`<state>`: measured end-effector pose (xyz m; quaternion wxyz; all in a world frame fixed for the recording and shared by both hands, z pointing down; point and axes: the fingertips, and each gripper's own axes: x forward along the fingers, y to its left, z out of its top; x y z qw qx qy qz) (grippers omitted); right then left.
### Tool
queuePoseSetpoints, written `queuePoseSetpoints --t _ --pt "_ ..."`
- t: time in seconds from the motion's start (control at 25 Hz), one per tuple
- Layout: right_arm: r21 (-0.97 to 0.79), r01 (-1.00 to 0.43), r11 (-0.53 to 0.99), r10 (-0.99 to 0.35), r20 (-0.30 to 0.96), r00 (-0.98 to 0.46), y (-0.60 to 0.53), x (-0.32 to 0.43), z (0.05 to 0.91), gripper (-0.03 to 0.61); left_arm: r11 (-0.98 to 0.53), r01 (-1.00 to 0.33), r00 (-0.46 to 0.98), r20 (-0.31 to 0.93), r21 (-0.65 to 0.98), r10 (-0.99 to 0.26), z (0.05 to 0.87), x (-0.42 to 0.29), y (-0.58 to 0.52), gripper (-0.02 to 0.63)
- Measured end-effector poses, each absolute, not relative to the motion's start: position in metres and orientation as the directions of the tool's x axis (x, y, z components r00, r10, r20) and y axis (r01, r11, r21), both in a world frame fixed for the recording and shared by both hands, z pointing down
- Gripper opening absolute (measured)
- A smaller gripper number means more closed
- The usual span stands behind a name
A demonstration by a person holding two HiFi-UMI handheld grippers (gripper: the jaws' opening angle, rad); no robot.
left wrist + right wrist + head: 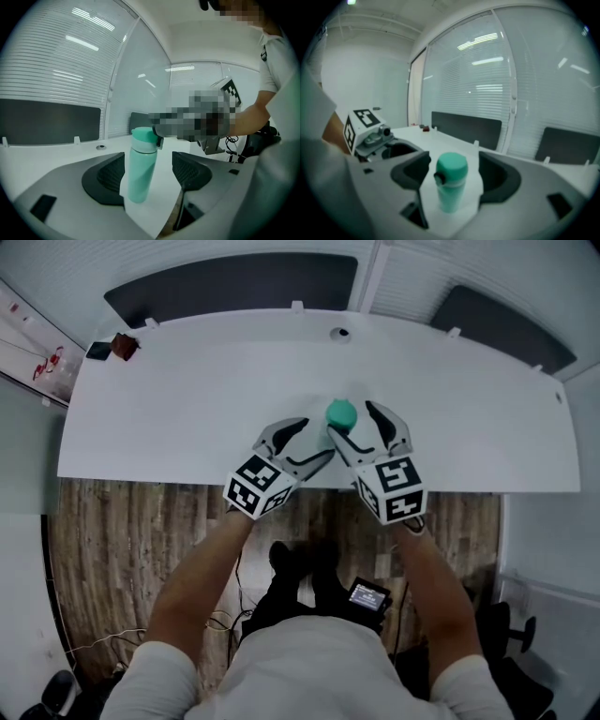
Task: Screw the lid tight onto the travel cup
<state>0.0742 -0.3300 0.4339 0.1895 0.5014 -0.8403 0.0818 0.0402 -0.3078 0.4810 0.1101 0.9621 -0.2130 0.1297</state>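
Note:
A teal travel cup [341, 414] stands upright on the white table [169, 418], close to its front edge, with its lid [452, 166] on top. My left gripper [302, 444] reaches toward it from the left. In the left gripper view the cup [140, 168] stands between the wide jaws, nearer the left pad [108, 176], with a clear gap to the right pad. My right gripper [364, 430] flanks the cup from the right. In the right gripper view the cup [451, 187] stands between the jaws, with a gap on each side. Neither gripper presses on it.
A small dark red thing [123, 345] and a black one [98, 351] lie at the table's far left corner. A round cable hole [339, 333] sits at the back edge. Wooden floor [103, 540] shows below the front edge. The left gripper's marker cube [363, 124] shows at the right gripper view's left.

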Motion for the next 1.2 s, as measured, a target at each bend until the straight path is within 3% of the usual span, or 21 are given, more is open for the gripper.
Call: queuePoseSetpoints --t 0.96,1.2 --pt "-0.060 -0.912 0.406 -0.845 0.354 -0.400 -0.300 0.102 0.399 0.316 -0.872 -0.442 0.894 0.176 0.211 -0.411 0.418 0.018 -0.286 0.324" --pt "-0.065 -0.909 0.411 -0.837 0.369 -0.404 -0.291 0.102 0.394 0.202 -0.861 -0.455 0.890 0.155 0.227 -0.429 0.404 0.011 -0.282 0.324"
